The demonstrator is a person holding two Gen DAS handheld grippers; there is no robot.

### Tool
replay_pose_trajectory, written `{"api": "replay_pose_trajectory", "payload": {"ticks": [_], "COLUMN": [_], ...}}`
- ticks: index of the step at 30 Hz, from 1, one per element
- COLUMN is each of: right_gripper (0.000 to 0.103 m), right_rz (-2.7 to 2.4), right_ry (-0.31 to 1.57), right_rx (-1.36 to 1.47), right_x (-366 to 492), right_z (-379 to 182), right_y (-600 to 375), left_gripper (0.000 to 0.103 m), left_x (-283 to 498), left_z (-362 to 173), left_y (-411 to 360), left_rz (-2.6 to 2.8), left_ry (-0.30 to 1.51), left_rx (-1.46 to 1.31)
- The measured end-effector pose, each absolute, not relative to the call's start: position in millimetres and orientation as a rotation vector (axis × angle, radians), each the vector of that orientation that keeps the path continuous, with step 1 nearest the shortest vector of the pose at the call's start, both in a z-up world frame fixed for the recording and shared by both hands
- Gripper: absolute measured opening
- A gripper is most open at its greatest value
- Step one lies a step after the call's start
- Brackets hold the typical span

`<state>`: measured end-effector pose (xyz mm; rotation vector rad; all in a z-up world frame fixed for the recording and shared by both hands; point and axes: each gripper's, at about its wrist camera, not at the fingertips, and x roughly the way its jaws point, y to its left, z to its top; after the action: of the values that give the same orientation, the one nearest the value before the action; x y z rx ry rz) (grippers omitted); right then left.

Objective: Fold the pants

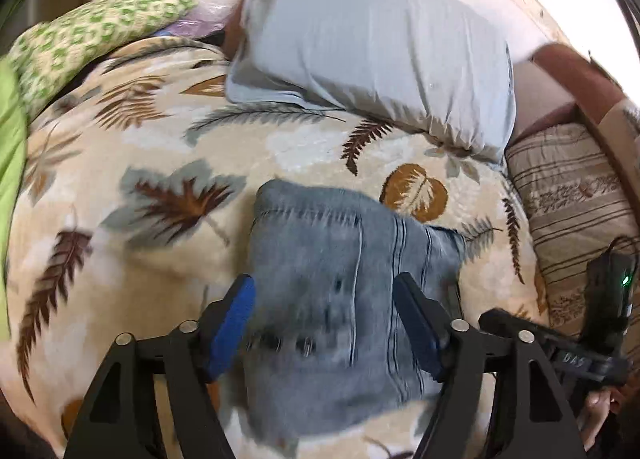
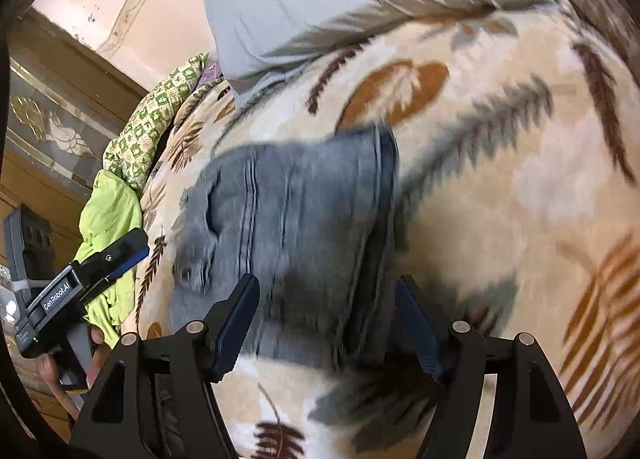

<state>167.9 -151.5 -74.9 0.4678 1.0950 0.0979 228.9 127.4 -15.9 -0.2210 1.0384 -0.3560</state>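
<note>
The pants (image 1: 336,291), grey-blue denim already in a compact bundle, lie mid-bed on the leaf-print blanket (image 1: 132,147), below the pillow (image 1: 372,43). Left gripper (image 1: 324,323) and right gripper (image 2: 326,323) hover above, jaws apart, empty. Press evenly along the fold, squaring edges.

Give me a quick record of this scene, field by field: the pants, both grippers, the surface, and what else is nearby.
pants: blue jeans, folded into a compact bundle, lying on the blanket
left gripper: open, fingers either side of the jeans
right gripper: open, over the jeans' near edge
surface: leaf-print blanket
nearby: grey pillow beyond the jeans; green clothes at the blanket's edge
image: motion-blurred
</note>
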Motion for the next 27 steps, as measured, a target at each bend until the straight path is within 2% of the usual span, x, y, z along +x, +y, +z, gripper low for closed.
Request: {"api": "replay_pose_trajectory", "payload": {"ticks": [6,9,10,12,17,19,22,23,24,25,27], "right_gripper": [0.072,0.062,0.054,0.050,0.053,0.053,0.050,0.047,0.037,0.024,0.015], "right_rz": [0.102,0.154,0.163,0.196,0.192,0.183,0.190,0.184,0.177,0.176,0.178], "right_ry": [1.138,1.134,1.145,1.164,1.186,1.196,1.205,1.203,1.206,1.209,1.195], "right_rx": [0.549,0.629,0.655,0.657,0.651,0.660,0.690,0.685,0.678,0.685,0.663], "right_x": [228.1,233.9,234.8,241.4,248.4,248.4,249.1,248.1,247.2,246.0,243.4], "right_z": [-105.2,-127.2,-134.0,-142.6,-148.4,-150.8,-157.9,-158.2,-158.8,-159.1,-152.5], "right_y": [-187.2,-199.9,-200.8,-196.7,-190.4,-192.2,-194.1,-194.7,-194.5,-194.9,-191.0], "left_gripper": [0.069,0.067,0.069,0.068,0.058,0.059,0.063,0.062,0.061,0.055,0.044], "left_x": [309.8,322.9,324.4,330.9,335.5,337.3,348.7,351.8,352.8,352.6,350.0], "left_z": [-51.6,-81.0,-87.5,-96.3,-92.2,-98.8,-134.8,-143.2,-145.2,-144.5,-136.5], "left_y": [127.8,137.2,139.4,145.9,158.6,166.1,165.0,167.3,169.0,168.7,164.3], "left_rz": [-0.332,-0.368,-0.374,-0.394,-0.431,-0.440,-0.438,-0.447,-0.450,-0.456,-0.462], "left_ry": [1.131,1.139,1.143,1.189,1.194,1.190,1.298,1.306,1.303,1.299,1.281], "left_rx": [-0.287,-0.331,-0.343,-0.429,-0.467,-0.495,-0.575,-0.638,-0.660,-0.654,-0.608]}}
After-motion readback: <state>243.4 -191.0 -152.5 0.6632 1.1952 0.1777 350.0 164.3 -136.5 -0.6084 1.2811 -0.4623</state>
